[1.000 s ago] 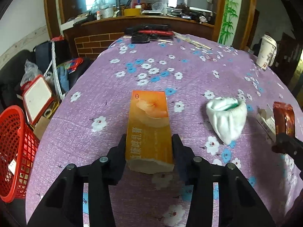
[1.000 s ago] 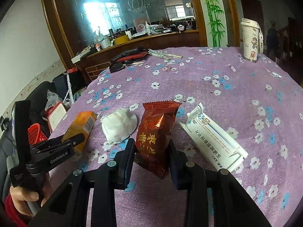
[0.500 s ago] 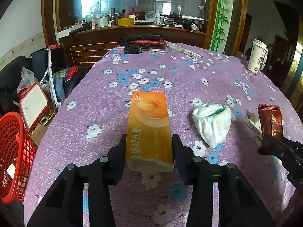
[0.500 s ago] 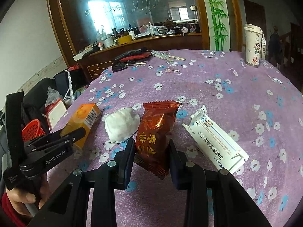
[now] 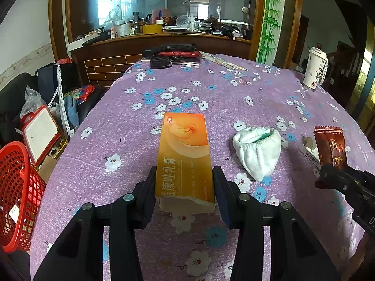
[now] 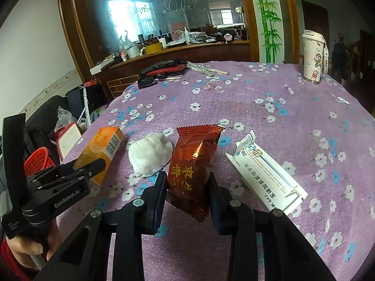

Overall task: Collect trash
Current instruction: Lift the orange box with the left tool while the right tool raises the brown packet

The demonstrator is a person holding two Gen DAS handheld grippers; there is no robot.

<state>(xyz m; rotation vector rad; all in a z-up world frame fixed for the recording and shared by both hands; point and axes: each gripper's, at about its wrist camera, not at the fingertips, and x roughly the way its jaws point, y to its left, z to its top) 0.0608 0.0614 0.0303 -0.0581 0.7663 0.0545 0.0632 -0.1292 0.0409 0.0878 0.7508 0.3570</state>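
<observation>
So far nothing is binned: near the worktop's point(image 5: 121, 126) left edge an orange box point(image 5: 185, 157) is clamped in the left claw point(image 5: 184, 182), a red wrapper point(image 6: 194, 161) in the right claw point(image 6: 188, 187), while wad point(image 6: 150, 154) and white box point(image 6: 267, 175) are left lying beside them.

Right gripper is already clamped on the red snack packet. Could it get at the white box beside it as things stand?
Probably not yet. The white box lies open just right of the right gripper, nothing blocking it, but that gripper is shut on the red snack packet, which needs dropping first.

Two boxes point(image 6: 100, 154) point(image 6: 267, 175), one wrapper point(image 6: 194, 161), one wad point(image 6: 150, 154)
</observation>
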